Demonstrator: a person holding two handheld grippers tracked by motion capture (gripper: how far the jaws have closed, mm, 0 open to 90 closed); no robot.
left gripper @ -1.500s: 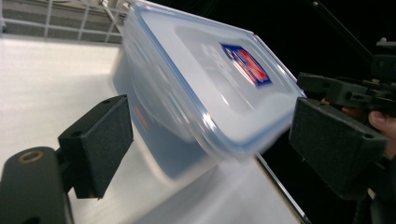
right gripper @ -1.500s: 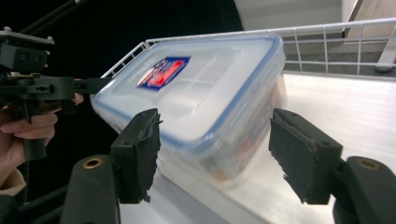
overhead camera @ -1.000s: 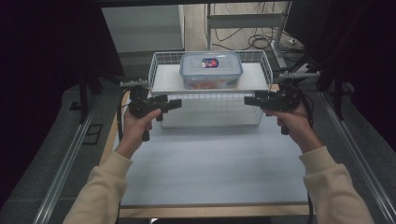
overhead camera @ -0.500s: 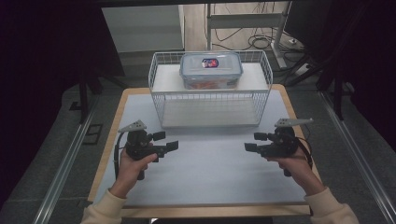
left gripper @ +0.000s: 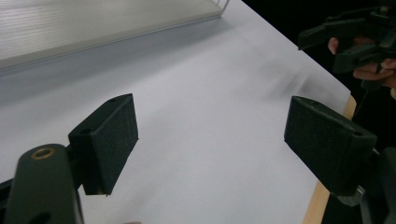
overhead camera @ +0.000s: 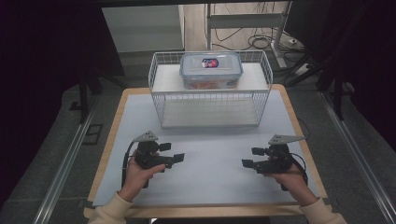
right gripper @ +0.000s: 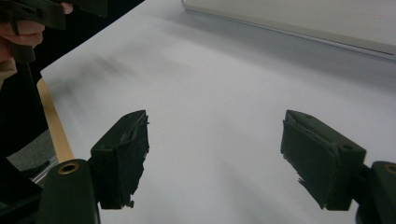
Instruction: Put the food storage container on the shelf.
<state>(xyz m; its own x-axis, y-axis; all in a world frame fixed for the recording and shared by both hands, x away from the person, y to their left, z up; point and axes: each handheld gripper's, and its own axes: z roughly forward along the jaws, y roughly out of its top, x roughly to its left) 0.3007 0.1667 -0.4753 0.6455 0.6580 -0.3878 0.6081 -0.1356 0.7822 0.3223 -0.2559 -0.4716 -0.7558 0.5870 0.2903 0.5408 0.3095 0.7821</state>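
Resting low over the white mat (overhead camera: 210, 154), 2 grippers are held at the near end of the table (overhead camera: 111, 121), well apart from each other. The left gripper (overhead camera: 175, 157) is gripped by the left hand (overhead camera: 139, 169) at the near left, with its jaws pointed toward the middle of the mat. The right gripper (overhead camera: 248, 163) is gripped by the right hand (overhead camera: 285, 173) at the near right, with its jaws pointed back toward the left one. In the left gripper view its 2 black jaws are seen spread wide, with nothing but bare mat between them; the same is seen in the right gripper view. At the far end of the mat a white wire basket (overhead camera: 210, 108) is stood, well apart from both grippers. On the upper shelf inside it a clear lidded container (overhead camera: 211, 70) is set, with a blue-edged lid and reddish contents that cannot be told more exactly.
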